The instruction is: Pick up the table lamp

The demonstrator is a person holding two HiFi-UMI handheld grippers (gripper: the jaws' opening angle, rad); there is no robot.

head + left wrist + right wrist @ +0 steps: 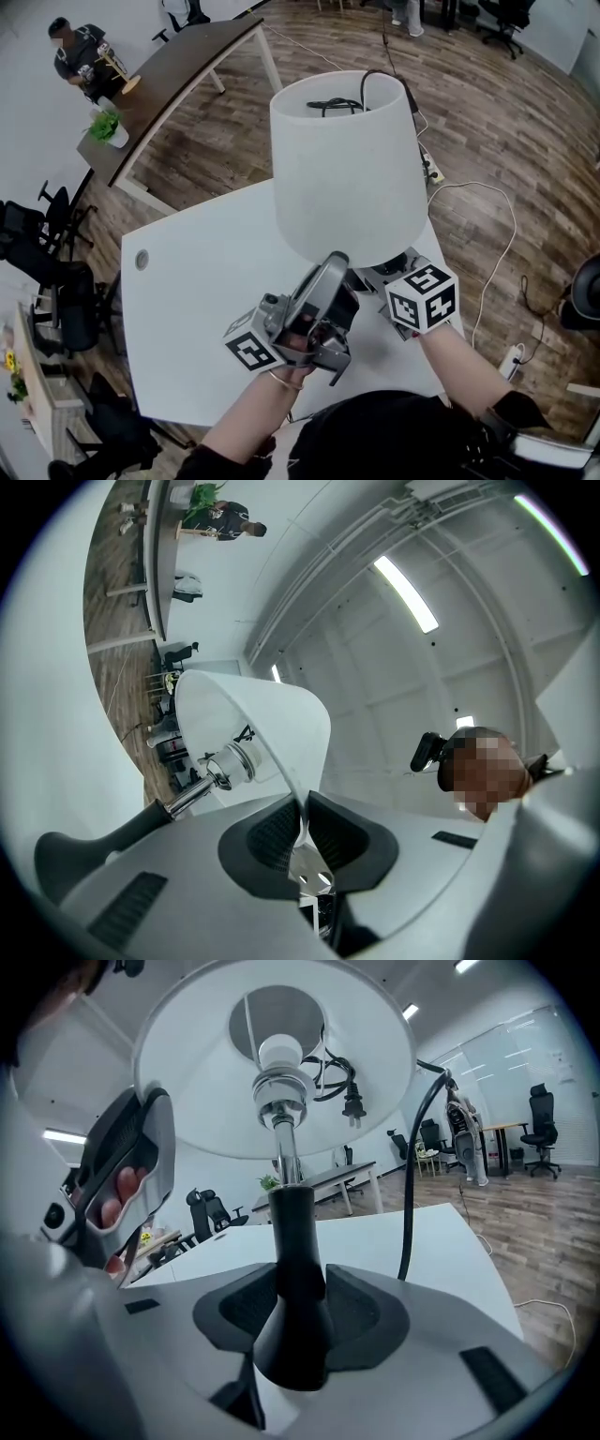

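The table lamp has a wide white shade, a chrome socket with a bulb and a black stem that flares toward its base. My left gripper is shut on the shade's lower rim, and the thin white edge runs between its pads. My right gripper reaches in under the shade; its pads sit against both sides of the black stem. The lamp's black cord hangs beside the stem, and its plug lies inside the shade.
The lamp is over a white table. A dark desk with a potted plant stands behind it, with a person at its far end. Office chairs are at the left. A power strip lies on the wooden floor at the right.
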